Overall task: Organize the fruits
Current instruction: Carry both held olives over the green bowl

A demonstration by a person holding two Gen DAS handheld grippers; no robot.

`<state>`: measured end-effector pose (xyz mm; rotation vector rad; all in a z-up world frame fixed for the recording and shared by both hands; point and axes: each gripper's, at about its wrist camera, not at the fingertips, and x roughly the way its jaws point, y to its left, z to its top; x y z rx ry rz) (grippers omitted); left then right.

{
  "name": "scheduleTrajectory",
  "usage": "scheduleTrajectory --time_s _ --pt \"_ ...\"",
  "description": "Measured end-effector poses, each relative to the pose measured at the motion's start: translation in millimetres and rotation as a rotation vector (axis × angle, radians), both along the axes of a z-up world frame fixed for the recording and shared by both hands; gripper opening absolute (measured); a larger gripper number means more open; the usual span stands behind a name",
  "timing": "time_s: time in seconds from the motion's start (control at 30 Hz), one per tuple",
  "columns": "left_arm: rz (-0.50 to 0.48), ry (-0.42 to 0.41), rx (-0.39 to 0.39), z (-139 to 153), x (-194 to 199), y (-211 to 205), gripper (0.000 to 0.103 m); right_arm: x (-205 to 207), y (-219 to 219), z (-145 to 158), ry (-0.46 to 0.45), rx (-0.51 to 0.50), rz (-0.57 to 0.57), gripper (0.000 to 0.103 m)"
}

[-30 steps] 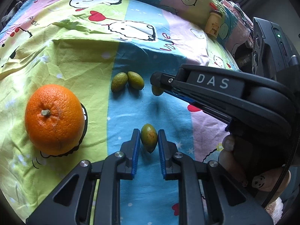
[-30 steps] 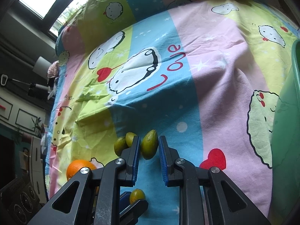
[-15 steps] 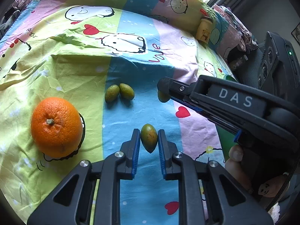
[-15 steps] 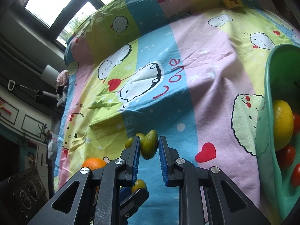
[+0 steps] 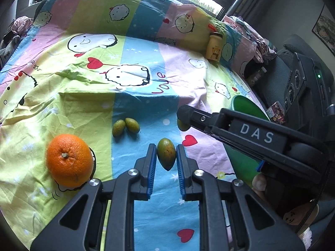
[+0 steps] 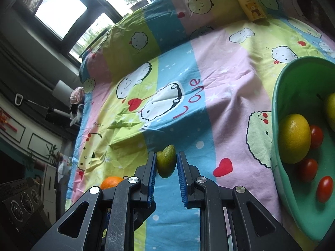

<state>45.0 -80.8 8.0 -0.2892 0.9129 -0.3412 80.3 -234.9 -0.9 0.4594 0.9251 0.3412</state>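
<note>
My left gripper [image 5: 166, 156] is shut on a small green-orange olive-shaped fruit [image 5: 166, 153], held above the bedsheet. My right gripper [image 6: 166, 163] is shut on a similar green fruit [image 6: 166, 164]; it also shows in the left wrist view [image 5: 182, 125] behind the right gripper's finger. Two more small green fruits [image 5: 125, 126] lie together on the sheet, with an orange [image 5: 69, 160] to their left. A green bowl [image 6: 280, 96] at right holds a lemon [image 6: 294, 138] and cherry tomatoes [image 6: 324, 188].
A colourful cartoon bedsheet [image 5: 88, 96] covers the surface. A yellow bear bottle [image 5: 213, 46] stands at the far edge. A dark bag or case [image 5: 301, 85] sits to the right of the bed. Windows are behind.
Both grippers have lifted with their fruits held. The right gripper has swung right, bringing the green bowl and its fruit into view.
</note>
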Motion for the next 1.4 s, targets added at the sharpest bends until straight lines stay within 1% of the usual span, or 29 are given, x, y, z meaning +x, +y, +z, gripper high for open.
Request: scheduleTrajectory --time_s 0.03,0.13,0.23,0.33,0.43,0.53,0.63,0.73,0.83,0.93,1.03,1.17,1.4 --pt "-0.005 -0.012 -0.001 2.8 -1.2 -0.5 0.018 -2.0 -1.8 2.9 -0.012 -0.001 -0.007 0.022" --pt "-0.026 -0.054 0.031 14.3 -3.3 -8.6 0.018 -7.0 -8.8 10.5 -0.04 0.008 -0.023 0.022" --pt "-0.059 -0.084 0.031 27.0 -2.9 -17.0 0.018 -11.5 -18.2 17.7 -0.062 0.025 -0.042 0.022" --pt "-0.085 -0.118 0.047 40.9 1.0 -25.0 0.018 -16.1 -28.7 26.2 -0.095 0.023 -0.08 0.022" --pt "-0.091 -0.135 0.057 54.4 8.4 -31.3 0.018 -21.4 -41.4 32.9 -0.12 0.049 -0.106 0.022" --pt "-0.11 -0.161 0.069 68.4 13.9 -37.6 0.018 -26.7 -52.0 38.9 -0.138 0.041 -0.141 0.022" --pt "-0.123 -0.211 0.046 79.1 11.3 -39.8 0.018 -29.9 -61.7 41.6 -0.149 0.051 -0.167 0.022" --pt "-0.144 -0.23 -0.009 74.8 8.8 -41.5 0.018 -32.6 -68.8 42.8 -0.153 0.044 -0.198 0.022" --pt "-0.169 -0.207 -0.003 68.3 12.0 -51.8 0.018 -37.3 -74.2 43.9 -0.154 0.03 -0.229 0.022" --pt "-0.197 -0.205 -0.046 66.0 11.0 -56.4 0.018 -41.2 -80.2 44.2 -0.151 0.036 -0.25 0.022" --pt "-0.228 -0.206 -0.089 66.0 9.2 -62.6 0.018 -45.6 -87.4 44.4 -0.142 0.02 -0.277 0.022" --pt "-0.265 -0.209 -0.114 64.3 6.8 -74.3 0.018 -51.8 -98.0 47.6 -0.15 0.018 -0.319 0.022" --pt "-0.302 -0.157 -0.158 53.3 15.8 -87.4 0.018 -57.4 -113.1 48.6 -0.134 0.012 -0.374 0.022"
